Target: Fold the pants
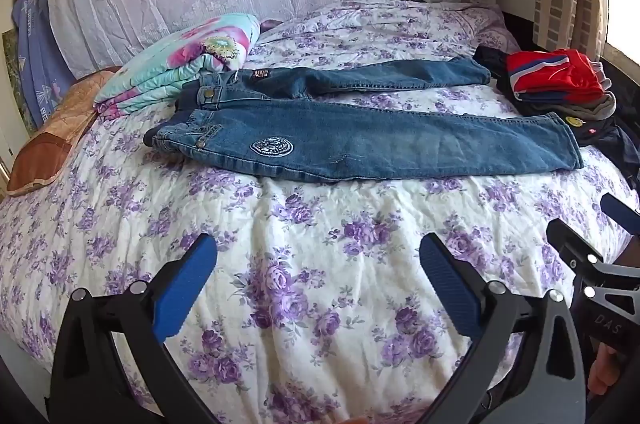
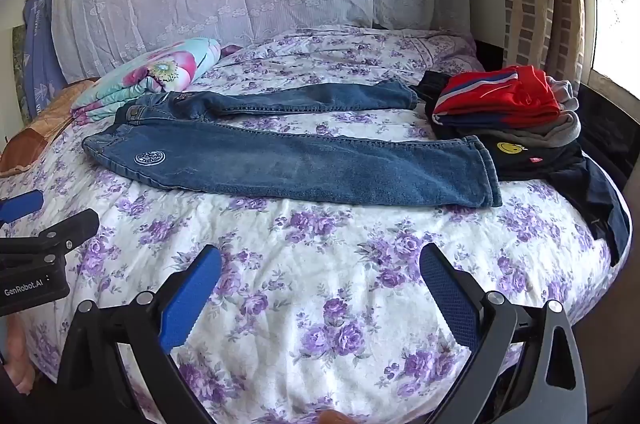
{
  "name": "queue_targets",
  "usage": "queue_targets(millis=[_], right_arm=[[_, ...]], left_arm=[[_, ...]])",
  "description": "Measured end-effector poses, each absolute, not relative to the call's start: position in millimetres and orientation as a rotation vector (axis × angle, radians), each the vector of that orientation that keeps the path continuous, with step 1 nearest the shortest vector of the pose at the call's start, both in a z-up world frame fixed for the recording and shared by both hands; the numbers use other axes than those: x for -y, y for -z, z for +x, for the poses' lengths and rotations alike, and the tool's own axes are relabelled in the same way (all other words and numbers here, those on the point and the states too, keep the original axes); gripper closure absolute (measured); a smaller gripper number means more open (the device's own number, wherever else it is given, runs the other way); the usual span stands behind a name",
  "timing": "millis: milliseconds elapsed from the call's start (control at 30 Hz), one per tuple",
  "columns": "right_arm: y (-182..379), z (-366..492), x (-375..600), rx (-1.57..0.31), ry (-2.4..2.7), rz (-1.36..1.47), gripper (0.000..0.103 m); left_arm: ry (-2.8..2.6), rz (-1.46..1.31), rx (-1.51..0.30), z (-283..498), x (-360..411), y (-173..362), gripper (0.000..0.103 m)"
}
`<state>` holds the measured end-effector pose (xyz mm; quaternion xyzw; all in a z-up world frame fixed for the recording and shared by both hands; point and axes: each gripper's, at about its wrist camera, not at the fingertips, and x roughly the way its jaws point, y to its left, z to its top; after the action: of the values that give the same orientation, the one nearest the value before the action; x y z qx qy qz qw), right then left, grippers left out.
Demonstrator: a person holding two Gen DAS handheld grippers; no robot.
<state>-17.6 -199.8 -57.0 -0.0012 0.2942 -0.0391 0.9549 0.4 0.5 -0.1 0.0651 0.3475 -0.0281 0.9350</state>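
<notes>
Blue jeans [image 1: 360, 140] lie spread flat on the floral bed, waist at the left, the two legs running right; they also show in the right wrist view [image 2: 304, 168]. A round white patch [image 1: 272, 147] marks the near leg. My left gripper [image 1: 318, 256] is open and empty, hovering over the bedspread well in front of the jeans. My right gripper [image 2: 320, 264] is open and empty too, beside the left one, in front of the jeans. Each gripper shows at the edge of the other's view.
A stack of folded clothes with a red top [image 2: 504, 100] sits at the right by the leg cuffs, with dark garments [image 2: 560, 164] beneath it. A folded floral quilt [image 1: 180, 64] lies at the left by the waistband. The bedspread [image 1: 320, 224] lies under both grippers.
</notes>
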Motion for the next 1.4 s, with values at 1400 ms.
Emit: queue_targets(millis=[1400], right_arm=[[61.6, -15.1, 198.8, -0.609, 0.079, -0.008, 0.003]], left_arm=[[0.052, 0.121, -0.726, 1.6, -5.1, 4.9, 0.004]])
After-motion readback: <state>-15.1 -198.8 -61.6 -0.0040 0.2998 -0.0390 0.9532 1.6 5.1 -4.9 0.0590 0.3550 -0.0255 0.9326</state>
